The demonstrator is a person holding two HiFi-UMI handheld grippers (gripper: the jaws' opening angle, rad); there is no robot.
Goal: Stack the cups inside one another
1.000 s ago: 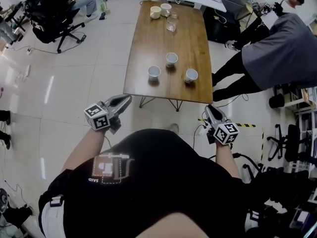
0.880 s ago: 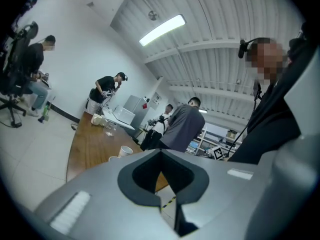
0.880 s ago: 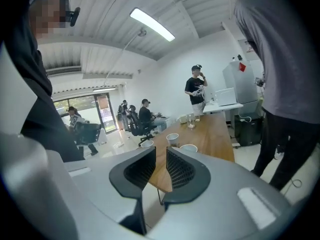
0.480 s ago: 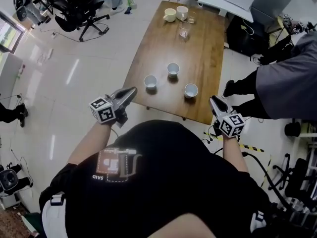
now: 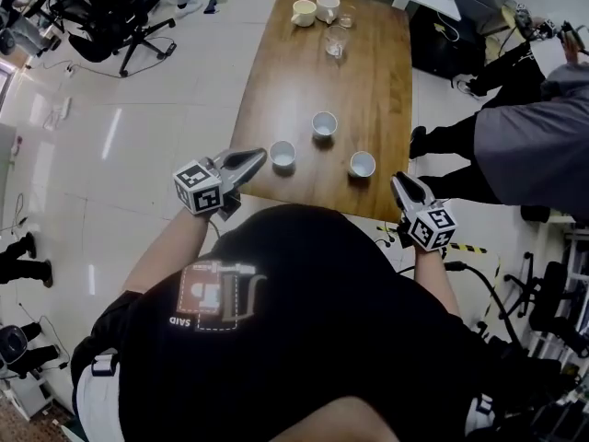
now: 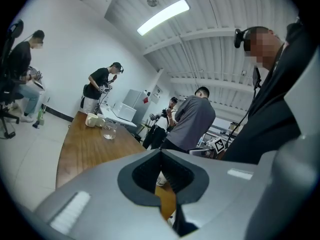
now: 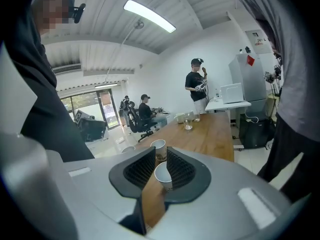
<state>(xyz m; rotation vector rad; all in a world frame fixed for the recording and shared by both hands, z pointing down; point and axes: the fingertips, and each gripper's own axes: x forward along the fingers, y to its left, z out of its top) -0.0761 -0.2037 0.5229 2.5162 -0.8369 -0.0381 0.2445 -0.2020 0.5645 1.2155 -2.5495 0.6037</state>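
Observation:
Three white paper cups stand apart on the near half of the wooden table (image 5: 368, 81): a left cup (image 5: 282, 154), a middle one further back (image 5: 323, 123) and a right cup (image 5: 362, 163). My left gripper (image 5: 250, 160) is shut and empty, its tips at the table's near left edge just left of the left cup. My right gripper (image 5: 401, 184) is open and empty, short of the near right corner. In the right gripper view the right cup (image 7: 163, 174) shows ahead through the gap in the jaws, apart from them, with the middle cup (image 7: 158, 148) behind it.
Two mugs (image 5: 313, 10) and a clear glass (image 5: 335, 44) stand at the table's far end. A person in grey (image 5: 534, 145) stands close to the table's right side. Office chairs (image 5: 110, 17) are at the far left. Black-and-yellow tape (image 5: 469, 246) marks the floor by my right gripper.
The table has come closer. Both grippers have moved forward to its near edge; the left one now reaches beside the left cup. The left stays shut.

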